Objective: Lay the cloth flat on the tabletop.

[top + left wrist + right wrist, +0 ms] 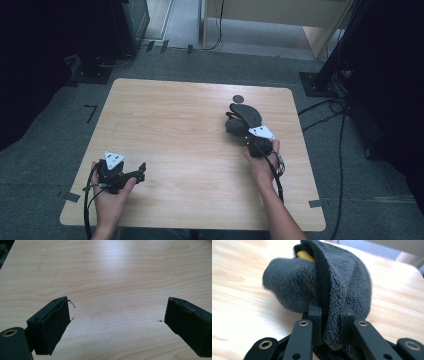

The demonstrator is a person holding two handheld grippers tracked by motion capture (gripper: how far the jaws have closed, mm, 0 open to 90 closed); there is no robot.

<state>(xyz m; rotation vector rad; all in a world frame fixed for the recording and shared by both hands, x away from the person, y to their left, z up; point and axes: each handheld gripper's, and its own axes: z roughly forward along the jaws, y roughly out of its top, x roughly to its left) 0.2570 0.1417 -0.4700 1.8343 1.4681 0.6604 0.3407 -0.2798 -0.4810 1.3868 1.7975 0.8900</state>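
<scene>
Right gripper view: my right tongs (331,327) are clamped on a fold of the grey fleece cloth (347,285), bunched on the worktop's (190,130) right side; something yellow (305,255) peeks from the folds, so I'd guess it's wrapped inside. Left tongs (117,322) gape wide over bare wood, parked near the front-left edge, free to assist.

You are showing bare forearms; each black gripper, left (141,172) and right (241,131), is carrying a grey three-cornered plate, brass-ringed pivots and a trailing black cable.
</scene>
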